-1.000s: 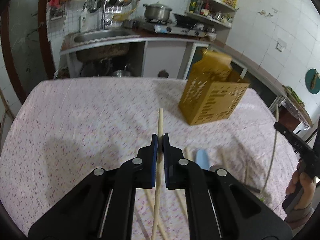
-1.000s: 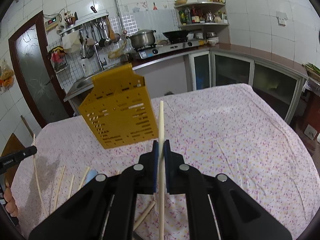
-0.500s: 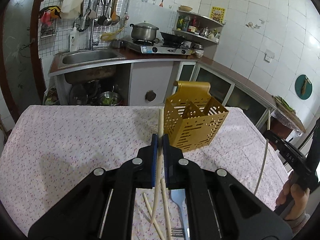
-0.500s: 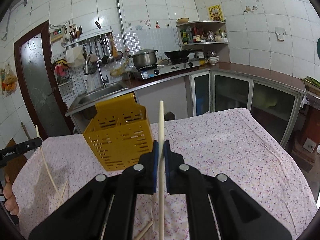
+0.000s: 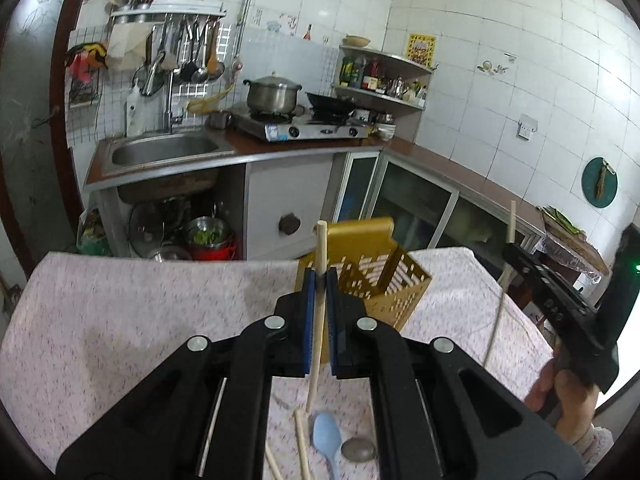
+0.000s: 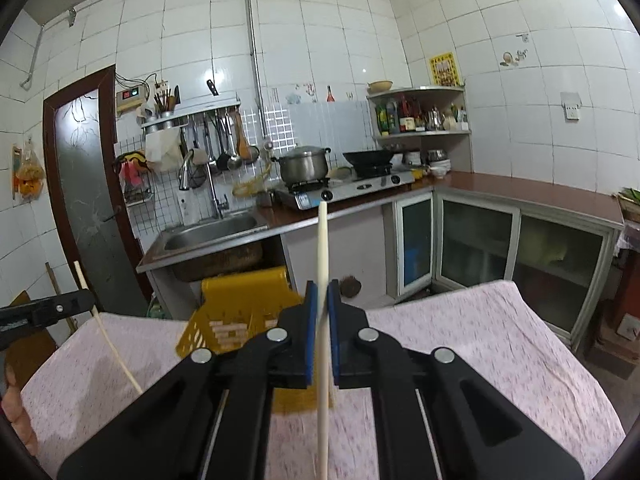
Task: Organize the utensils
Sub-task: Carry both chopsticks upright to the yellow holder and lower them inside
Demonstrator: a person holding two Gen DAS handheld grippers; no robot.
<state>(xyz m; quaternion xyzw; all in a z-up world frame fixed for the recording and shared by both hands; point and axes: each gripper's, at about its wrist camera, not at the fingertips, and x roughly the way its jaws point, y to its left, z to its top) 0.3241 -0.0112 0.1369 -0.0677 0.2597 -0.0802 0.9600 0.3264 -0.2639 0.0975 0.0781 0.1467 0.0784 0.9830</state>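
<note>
In the left wrist view, the left tool (image 5: pixel 320 280) has its blue pads pressed together on a pale chopstick (image 5: pixel 318 320). The stick stands nearly upright between the pads, its long axis running top to bottom; the upper end rises a little above the fingertips and the lower end hangs free above the worktop (image 5: pixel 120 320), which is covered with a pink flowered cloth. Just behind and right of the tool's tips stands the yellow slotted utensil holder (image 5: pixel 392 292), tilted in this view. Below the tool, on the cloth, lie more loose chopsticks (image 5: pixel 301 440), a light blue spoon (image 5: pixel 326 438) and a small metal spoon bowl (image 5: pixel 359 449) beside it.

At the far right of that view a hand (image 5: pixel 568 396) holds the right tool. In its own view, the right tool (image 6: pixel 322 292) is likewise closed tight on a second chopstick (image 6: pixel 323 280), held close to vertical with a long length reaching above the pads. The holder sits just behind and left of this tool.
</note>
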